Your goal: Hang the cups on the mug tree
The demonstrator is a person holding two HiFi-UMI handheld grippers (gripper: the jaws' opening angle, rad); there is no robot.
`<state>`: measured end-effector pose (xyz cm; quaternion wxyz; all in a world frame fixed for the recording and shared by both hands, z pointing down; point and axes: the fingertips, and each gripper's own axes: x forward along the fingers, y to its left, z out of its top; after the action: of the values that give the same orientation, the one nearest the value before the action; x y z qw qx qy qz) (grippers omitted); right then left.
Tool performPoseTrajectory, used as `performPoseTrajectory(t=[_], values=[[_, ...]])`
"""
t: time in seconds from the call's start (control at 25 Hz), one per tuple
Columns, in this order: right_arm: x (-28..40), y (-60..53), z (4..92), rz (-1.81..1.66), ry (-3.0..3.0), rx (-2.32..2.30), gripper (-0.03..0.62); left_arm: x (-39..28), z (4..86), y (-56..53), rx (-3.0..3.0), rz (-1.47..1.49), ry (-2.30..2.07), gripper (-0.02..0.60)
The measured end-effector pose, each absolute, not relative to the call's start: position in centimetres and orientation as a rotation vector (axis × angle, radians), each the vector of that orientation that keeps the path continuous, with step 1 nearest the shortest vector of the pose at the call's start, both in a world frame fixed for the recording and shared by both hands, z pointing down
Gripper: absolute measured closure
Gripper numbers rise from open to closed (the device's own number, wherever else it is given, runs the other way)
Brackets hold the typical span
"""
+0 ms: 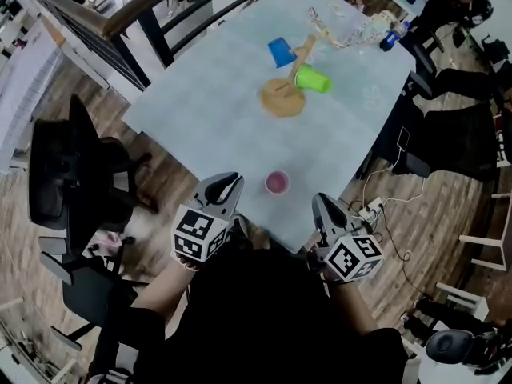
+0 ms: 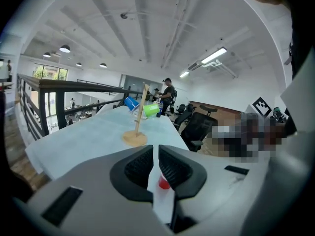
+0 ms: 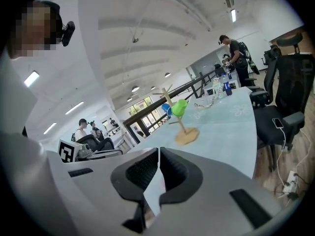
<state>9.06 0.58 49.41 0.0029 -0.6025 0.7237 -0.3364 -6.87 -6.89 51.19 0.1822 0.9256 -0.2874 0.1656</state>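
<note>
Pink cup [image 1: 277, 182], head view, stands upright, mouth up, near the counter [image 1: 208, 118] edge, between left gripper [image 1: 226, 186] and right gripper [image 1: 322, 205], neither clearly nearer. The mug tree [image 1: 284, 94] well beyond holds a blue cup [image 1: 282, 52] and green cup [image 1: 314, 79]. Left gripper view: fingers [image 2: 140, 167] pressed together, empty, cup just ahead. Right gripper view: fingers likewise together; cup seemingly hidden.

The pale blue table [image 1: 200, 118] gives open room through the middle of the head view, from its near edge up to the wooden mug tree [image 1: 282, 98]. A small pink cup [image 1: 277, 182] stands by that edge, between the closed left tongs [image 1: 225, 187] and closed right tongs [image 1: 323, 207]. On the tree, a blue cup [image 1: 281, 52] and a green cup [image 1: 314, 79] jut sideways. Bottles and clear clutter [image 1: 356, 29] crowd the upper right corner. A black office chair [image 1: 64, 174] flanks the left side.
</note>
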Motion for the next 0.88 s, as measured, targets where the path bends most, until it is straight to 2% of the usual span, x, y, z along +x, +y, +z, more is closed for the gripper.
performPoseTrajectory(t=[0.32, 0.44, 0.48, 0.56, 0.64, 0.72, 0.88], values=[[7.9, 0.7, 57.8, -1.146, 2.599, -1.798, 0.557, -7.2, 53.7, -4.4, 2.549, 0.601, -0.913, 0.557], [7.5, 0.1, 60.2, -1.069, 2.800, -1.776, 0.554, -7.2, 54.4, -3.4, 2.514, 0.637, -0.932, 0.555], [7.3, 0.1, 61.2, -1.034, 2.894, -1.760, 0.532, -7.3, 54.6, -3.2, 2.499, 0.640, -0.943, 0.554], [6.7, 0.4, 63.6, -1.011, 3.067, -1.692, 0.432, -7.5, 54.8, -2.7, 2.477, 0.655, -0.975, 0.554], [6.2, 0.8, 65.4, -1.012, 3.186, -1.612, 0.371, -7.8, 54.9, -2.1, 2.467, 0.683, -1.009, 0.554], [6.0, 0.8, 66.6, -0.971, 3.270, -1.569, 0.342, -8.0, 55.0, -1.6, 2.456, 0.706, -1.037, 0.554], [5.6, -0.5, 68.3, -0.896, 3.350, -1.572, 0.326, -8.5, 55.3, -0.5, 2.401, 0.722, -1.080, 0.554]])
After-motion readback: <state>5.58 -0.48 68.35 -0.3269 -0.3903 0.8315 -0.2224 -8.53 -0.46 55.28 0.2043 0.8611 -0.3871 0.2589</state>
